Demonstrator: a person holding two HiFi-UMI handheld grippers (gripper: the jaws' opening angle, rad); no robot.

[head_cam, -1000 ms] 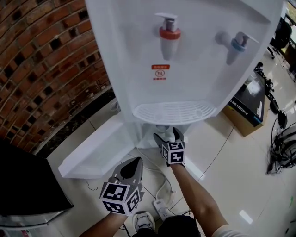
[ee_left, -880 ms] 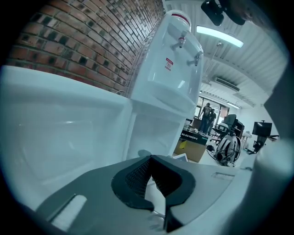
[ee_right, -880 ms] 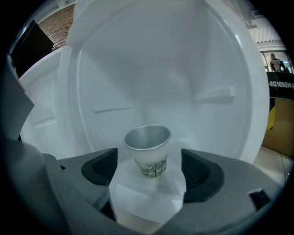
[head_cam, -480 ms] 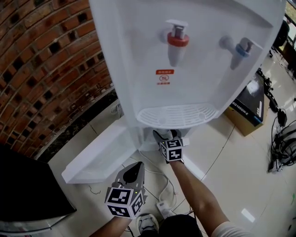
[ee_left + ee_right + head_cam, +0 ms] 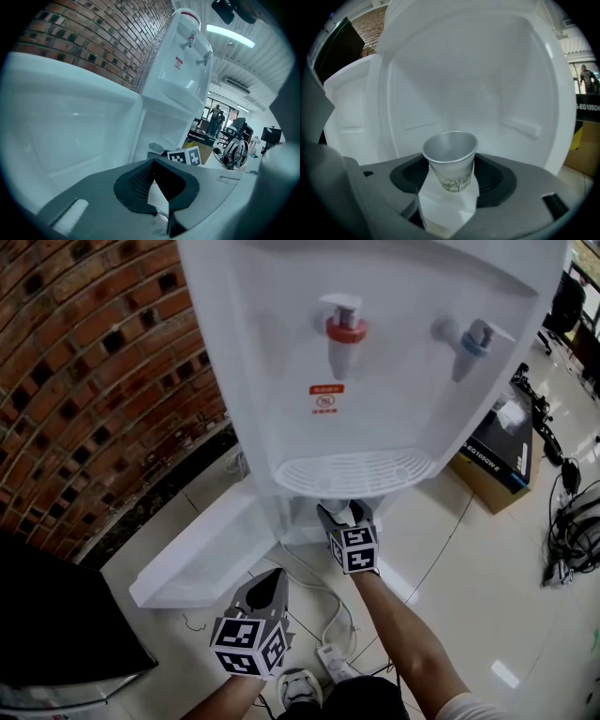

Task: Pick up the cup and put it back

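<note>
- Where the head view looks down, a glossy tiled floor is seen, with a white water dispenser standing on it at 12 o'clock.
- A red tap and a blue tap are mounted on its front, and a slotted drip tray is set below them.
- A brick wall is seen at 10 o'clock, a cardboard box at 3 o'clock, and a tangle of cables at 4 o'clock.
- The dispenser's cabinet door is swung open toward 8 o'clock, and a power strip lies on the floor at 6 o'clock.
- The right hand-held gripper is reached into the cabinet under the drip tray.
- In the right gripper view, a paper cup is seen upright between its jaws and is pinched on both sides, with the white cabinet interior behind it.
- The left hand-held gripper is held low at 7 o'clock, outside the cabinet, and its jaws are pressed together with nothing between them.
- Compared with a second ago, the right jaws have been closing in on the cup, which was already between them.
- The left hand-held gripper has kept about the same place beside the open door.
</note>
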